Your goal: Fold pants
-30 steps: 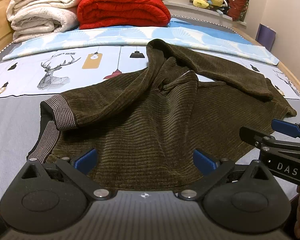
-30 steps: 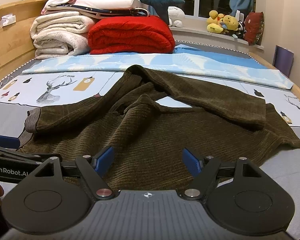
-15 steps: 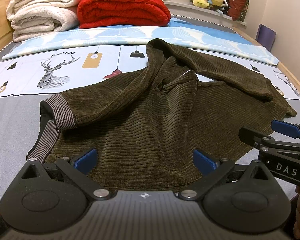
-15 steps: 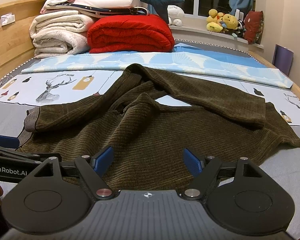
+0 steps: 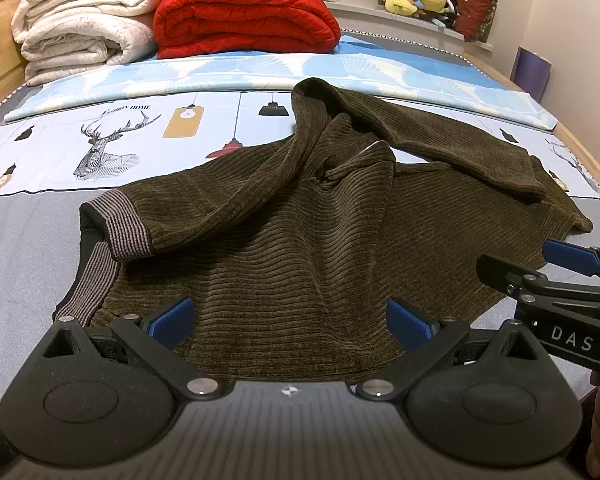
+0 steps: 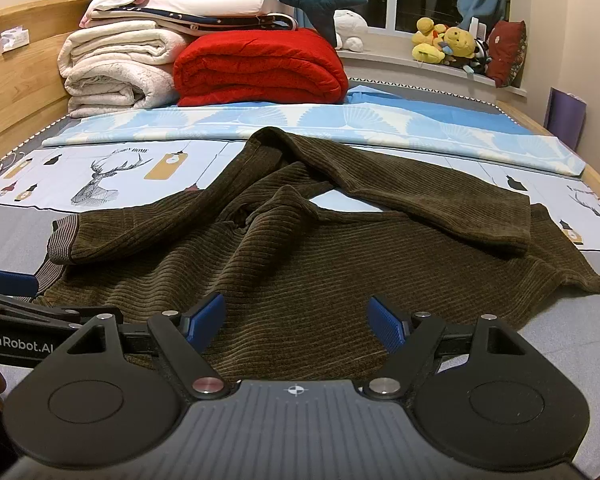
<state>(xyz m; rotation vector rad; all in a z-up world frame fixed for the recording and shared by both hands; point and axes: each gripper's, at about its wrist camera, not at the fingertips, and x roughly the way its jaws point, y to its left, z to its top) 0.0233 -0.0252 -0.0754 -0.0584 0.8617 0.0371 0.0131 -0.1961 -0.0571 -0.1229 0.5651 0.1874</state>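
Corduroy pants [image 5: 300, 240], dark olive-brown, lie spread and rumpled across the middle of the bed [image 5: 16, 248], on its grey and printed sheet. One leg runs out to the left and ends in a striped ribbed cuff [image 5: 130, 224]; the other leg [image 6: 428, 196] is folded across the far right side, its end resting on top of the fabric. A ridge of cloth stands up near the centre, where the two legs meet.

Left gripper [image 5: 290, 316] hovers at the near edge of the pants, its blue-padded fingers [image 5: 172, 316] spread wide with nothing between them. Right gripper [image 6: 298, 318] sits just beside it to the right, also at the near hem, fingers [image 6: 386, 324] likewise wide apart and holding nothing. Each gripper shows at the edge of the other's view.

Beyond the pants lies a light blue sheet [image 6: 340, 128], then a folded red quilt [image 6: 260, 68] beside stacked white blankets [image 6: 116, 72]. Plush toys [image 6: 444, 40] sit on the window sill at the far right
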